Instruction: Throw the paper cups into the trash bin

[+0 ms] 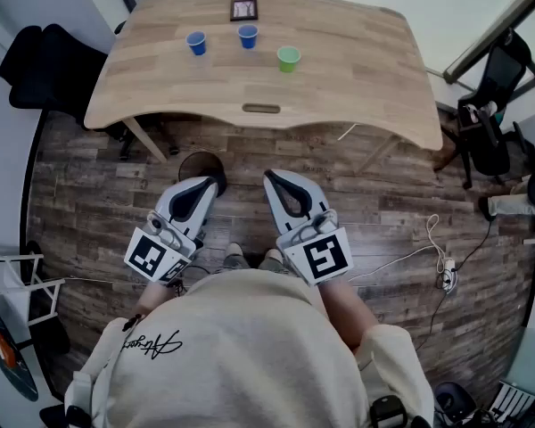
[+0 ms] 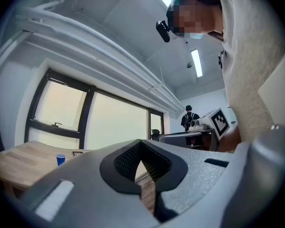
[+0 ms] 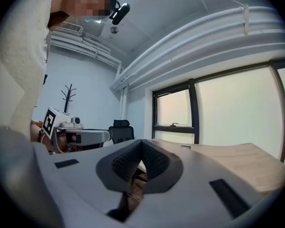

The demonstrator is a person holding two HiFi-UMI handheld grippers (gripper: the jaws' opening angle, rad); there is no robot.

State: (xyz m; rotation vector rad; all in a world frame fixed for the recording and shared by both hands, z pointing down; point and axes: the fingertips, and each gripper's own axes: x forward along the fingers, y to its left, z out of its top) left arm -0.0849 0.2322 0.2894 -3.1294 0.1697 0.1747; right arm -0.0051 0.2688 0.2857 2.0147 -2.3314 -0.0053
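We are recording the left gripper (image 1: 207, 185) and right gripper (image 1: 275, 180) clenched on nothing. The cups (image 1: 248, 36) are standing on the table (image 1: 357, 96), well apart from the bin (image 1: 201, 161). Arriving with the jaws together is risking toppling them.

The surface (image 1: 357, 69) carried three cups: two blue cups (image 1: 196, 43) (image 1: 248, 36) and one green cup (image 1: 288, 58). One frame (image 1: 243, 9) lay on it; one bin (image 1: 201, 168) stood before it.
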